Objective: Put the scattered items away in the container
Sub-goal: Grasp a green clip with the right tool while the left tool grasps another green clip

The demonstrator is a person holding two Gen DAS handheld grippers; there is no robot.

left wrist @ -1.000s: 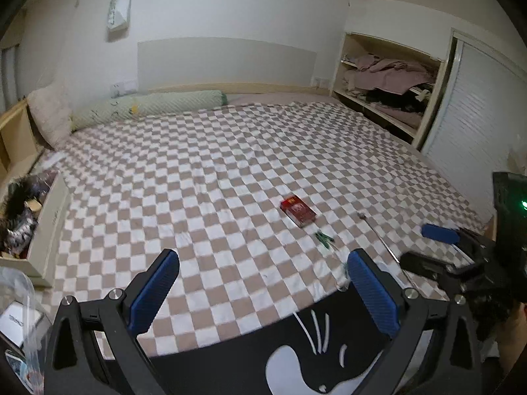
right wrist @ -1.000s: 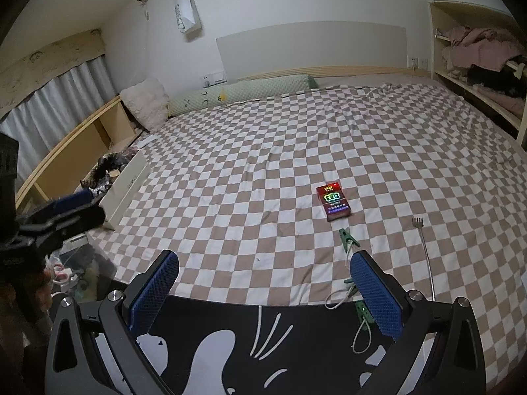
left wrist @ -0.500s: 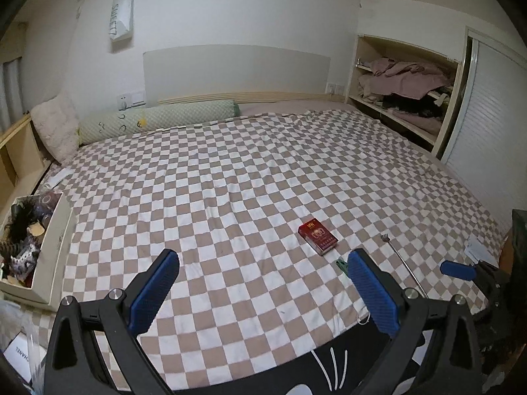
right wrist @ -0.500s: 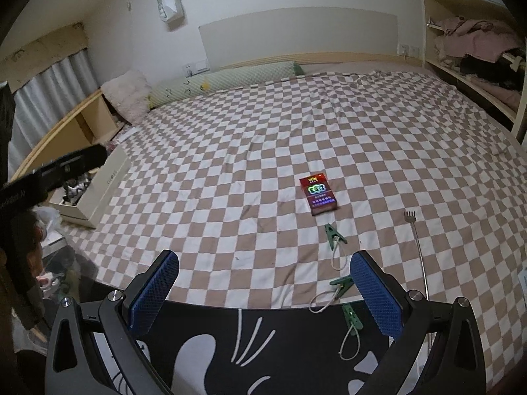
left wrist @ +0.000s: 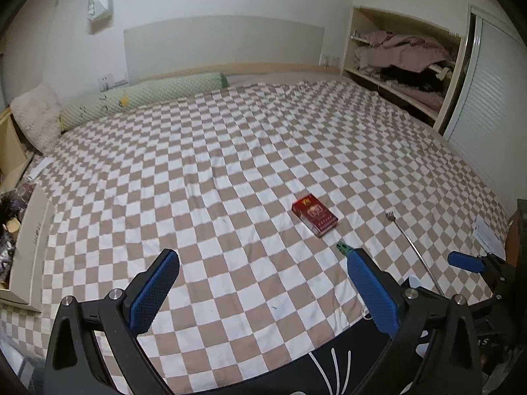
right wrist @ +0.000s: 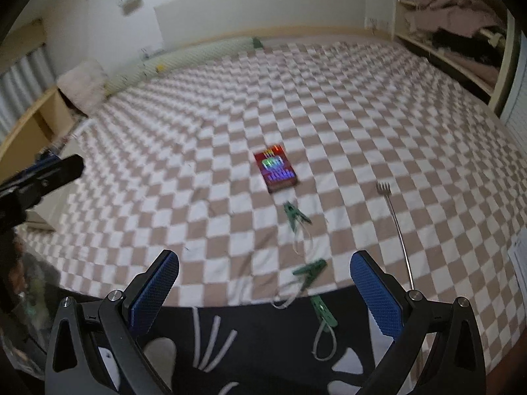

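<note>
At the left edge of the left wrist view sits the cream container (left wrist: 31,247), already holding clutter. The left gripper (left wrist: 263,291) spreads wide with nothing between its pads. Right of centre on the checkered bedspread (left wrist: 230,151) lie a red box (left wrist: 314,213), green clothespins (right wrist: 296,217) and a metal back scratcher (right wrist: 395,227). The right gripper (right wrist: 265,291) likewise gapes empty.

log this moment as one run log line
phase: approach | left tongs: open, empty | right tongs: open, empty | red box, green clips, back scratcher: on bed
</note>
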